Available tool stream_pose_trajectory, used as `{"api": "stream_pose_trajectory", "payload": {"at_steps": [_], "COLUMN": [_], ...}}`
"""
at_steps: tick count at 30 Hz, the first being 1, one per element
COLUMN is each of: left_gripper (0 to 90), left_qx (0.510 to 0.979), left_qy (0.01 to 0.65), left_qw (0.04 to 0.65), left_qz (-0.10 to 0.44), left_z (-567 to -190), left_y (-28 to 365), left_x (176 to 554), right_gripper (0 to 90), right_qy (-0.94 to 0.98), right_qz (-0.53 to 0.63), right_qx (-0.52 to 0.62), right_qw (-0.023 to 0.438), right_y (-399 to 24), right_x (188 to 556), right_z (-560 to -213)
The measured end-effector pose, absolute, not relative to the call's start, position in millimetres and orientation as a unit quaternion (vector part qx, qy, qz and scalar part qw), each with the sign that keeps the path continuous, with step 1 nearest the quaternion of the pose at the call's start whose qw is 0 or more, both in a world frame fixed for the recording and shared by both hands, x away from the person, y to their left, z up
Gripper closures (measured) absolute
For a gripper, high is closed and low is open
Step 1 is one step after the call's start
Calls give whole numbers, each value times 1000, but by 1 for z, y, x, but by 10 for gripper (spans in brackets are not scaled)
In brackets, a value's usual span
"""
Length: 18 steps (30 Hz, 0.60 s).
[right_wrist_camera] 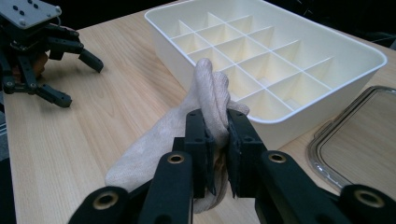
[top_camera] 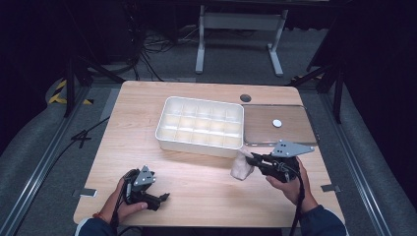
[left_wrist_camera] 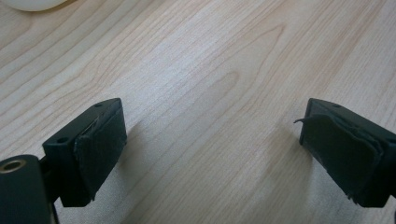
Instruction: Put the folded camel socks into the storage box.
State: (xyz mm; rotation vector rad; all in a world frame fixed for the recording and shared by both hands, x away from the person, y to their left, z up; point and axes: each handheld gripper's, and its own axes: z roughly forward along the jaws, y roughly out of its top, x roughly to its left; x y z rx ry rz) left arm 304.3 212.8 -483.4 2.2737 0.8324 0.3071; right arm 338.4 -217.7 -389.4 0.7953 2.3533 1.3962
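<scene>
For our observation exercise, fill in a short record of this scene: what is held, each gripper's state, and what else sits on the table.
held item: beige sock, pinched by right gripper
left gripper: open, nothing between its jaws, over bare table
white divided tray: compartments look empty, just beyond the sock
clear lid: flat, right of tray

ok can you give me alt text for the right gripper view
The right tool is shut on a beige cloth, pinching a bunched fold while the rest drapes to the wooden table. Just beyond sits a white divided tray, its compartments bare, beside a clear lid. The left tool rests open at upper left.
</scene>
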Motion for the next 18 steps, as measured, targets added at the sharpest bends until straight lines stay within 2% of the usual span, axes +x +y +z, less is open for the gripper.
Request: {"api": "stream_pose_trajectory", "payload": {"at_steps": [18], "left_gripper": [76], "left_qx": [875], "left_qy": [321], "left_qw": [343], "left_qz": [118], "left_z": [-483], "left_y": [213], "left_x": [304], "right_gripper": [800], "right_qy": [815], "right_qz": [482], "right_qx": [276], "right_qw": [164], "right_y": [-218], "right_x": [347], "right_z": [-375]}}
